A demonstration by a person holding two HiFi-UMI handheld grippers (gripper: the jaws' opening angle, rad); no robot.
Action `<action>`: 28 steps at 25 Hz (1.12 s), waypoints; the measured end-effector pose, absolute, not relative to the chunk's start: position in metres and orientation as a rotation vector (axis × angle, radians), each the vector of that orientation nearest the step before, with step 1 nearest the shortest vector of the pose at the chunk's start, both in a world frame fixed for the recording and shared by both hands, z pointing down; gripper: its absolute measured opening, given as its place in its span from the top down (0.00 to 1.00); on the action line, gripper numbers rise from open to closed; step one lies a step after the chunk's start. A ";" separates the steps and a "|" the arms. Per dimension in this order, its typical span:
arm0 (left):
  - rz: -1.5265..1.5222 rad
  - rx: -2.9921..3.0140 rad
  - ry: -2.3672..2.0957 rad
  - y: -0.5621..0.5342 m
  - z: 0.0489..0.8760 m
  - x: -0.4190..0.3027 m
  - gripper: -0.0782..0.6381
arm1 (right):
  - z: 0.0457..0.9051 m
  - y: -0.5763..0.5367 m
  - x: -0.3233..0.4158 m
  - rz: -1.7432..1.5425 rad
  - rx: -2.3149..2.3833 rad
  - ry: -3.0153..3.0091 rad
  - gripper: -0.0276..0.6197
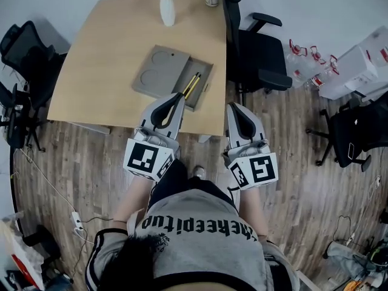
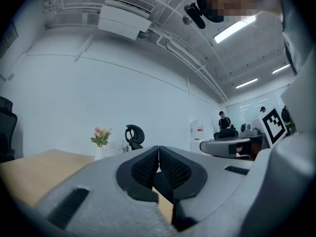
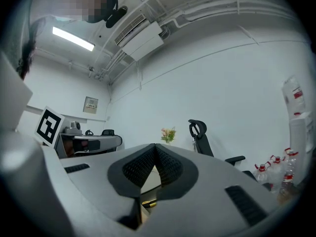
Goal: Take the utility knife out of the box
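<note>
A grey box [image 1: 159, 71] lies on the wooden table [image 1: 97, 65], its drawer slid out to the right. In the drawer lies the yellow-and-black utility knife [image 1: 191, 85], and a sliver of the knife [image 3: 149, 202] shows beneath the jaws in the right gripper view. My left gripper [image 1: 179, 96] [image 2: 158, 147] hovers at the table's near edge, its tips just short of the drawer, jaws shut with nothing between them. My right gripper [image 1: 234, 106] [image 3: 155, 145] hangs beside the table's right corner, over the floor, also shut and empty.
A white vase with flowers [image 1: 167, 8] stands at the table's far edge. A black office chair [image 1: 254, 53] sits right of the table and another chair [image 1: 24, 47] to its left. Water bottles [image 1: 309, 65] and boxes line the right wall.
</note>
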State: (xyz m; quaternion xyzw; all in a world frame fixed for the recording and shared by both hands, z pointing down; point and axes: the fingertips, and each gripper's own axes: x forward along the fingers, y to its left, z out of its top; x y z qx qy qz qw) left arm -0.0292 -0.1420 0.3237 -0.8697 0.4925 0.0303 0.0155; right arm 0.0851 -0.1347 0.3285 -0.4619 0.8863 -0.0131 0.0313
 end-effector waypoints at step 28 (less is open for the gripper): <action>-0.440 -3.117 1.340 -0.284 0.445 -0.025 0.85 | 0.349 -0.208 0.065 -0.115 -1.882 2.516 0.95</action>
